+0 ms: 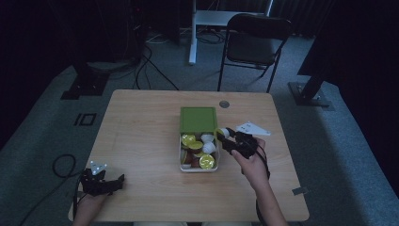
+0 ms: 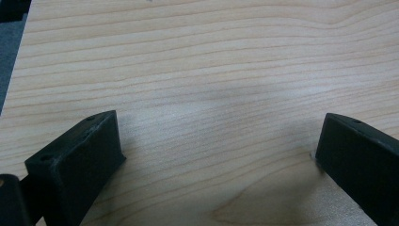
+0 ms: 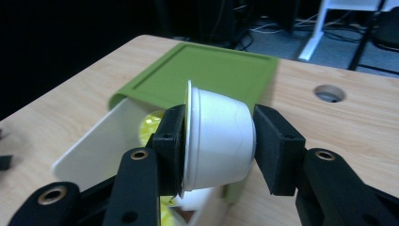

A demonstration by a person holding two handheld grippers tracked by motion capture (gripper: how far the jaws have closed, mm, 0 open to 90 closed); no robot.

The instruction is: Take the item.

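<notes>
A white box (image 1: 182, 165) with a green lid (image 1: 198, 118) slid partly back sits mid-table, holding several small white cups with yellow foil tops (image 1: 206, 161). My right gripper (image 1: 224, 135) hovers at the box's right edge, shut on one white cup (image 3: 219, 136) turned on its side, clamped between foil top and base. The green lid (image 3: 207, 75) and the box's white wall (image 3: 101, 146) lie just beyond it. My left gripper (image 1: 113, 182) rests at the table's front left corner, open over bare wood (image 2: 211, 94), nothing between its fingers (image 2: 75, 165).
A round cable hole (image 1: 224, 104) sits near the table's far edge. A black folding chair (image 1: 254, 44) and a white desk leg (image 1: 192, 33) stand behind the table. Cables trail on the floor at the left.
</notes>
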